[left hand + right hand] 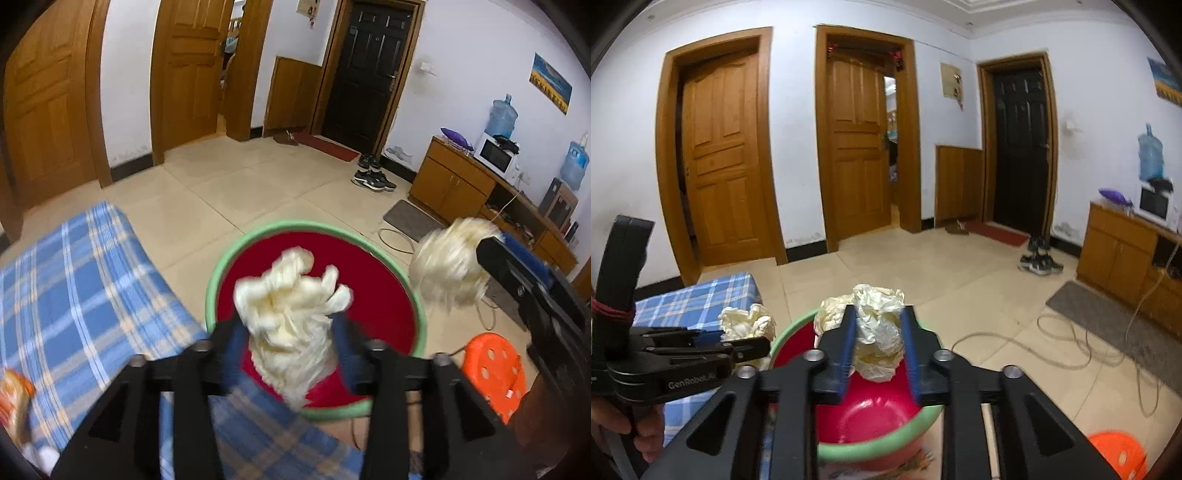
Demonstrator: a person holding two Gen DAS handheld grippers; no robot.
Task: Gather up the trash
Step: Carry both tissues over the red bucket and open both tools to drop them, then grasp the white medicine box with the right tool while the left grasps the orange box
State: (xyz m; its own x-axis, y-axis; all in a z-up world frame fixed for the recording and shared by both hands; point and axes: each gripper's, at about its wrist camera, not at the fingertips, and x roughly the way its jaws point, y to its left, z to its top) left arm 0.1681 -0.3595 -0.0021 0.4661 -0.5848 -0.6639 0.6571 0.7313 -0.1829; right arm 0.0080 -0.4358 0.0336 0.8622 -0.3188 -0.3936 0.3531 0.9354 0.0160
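Tongs, left (290, 321): mine, blue pads apart, pointing down over the basin. One crumpled cream paper wad (291, 325) sits between the pads. It is blurred, and I cannot tell whether either pad still touches it.

Tongs, right (879, 310): mine, pads apart. A second crumpled paper wad (877, 339) stands between them. It lies against the left pad, with a gap showing lower down beside the right pad. It is not squeezed.

Basin (871, 448): green rim, red inside. It lies directly below both pairs of tongs, so both wads hang above its bowl.

Checked cloth (92, 295): blue and white, covering the surface left of the basin and reaching under its near edge.

Hand (605, 417): gripping the left tongs' handle, at the left edge of the right view.

Stool (495, 373): orange plastic with round holes, on the tiled floor (229, 192) right of the basin.

Cable (1071, 347): pale loops on the floor, well apart from the basin.
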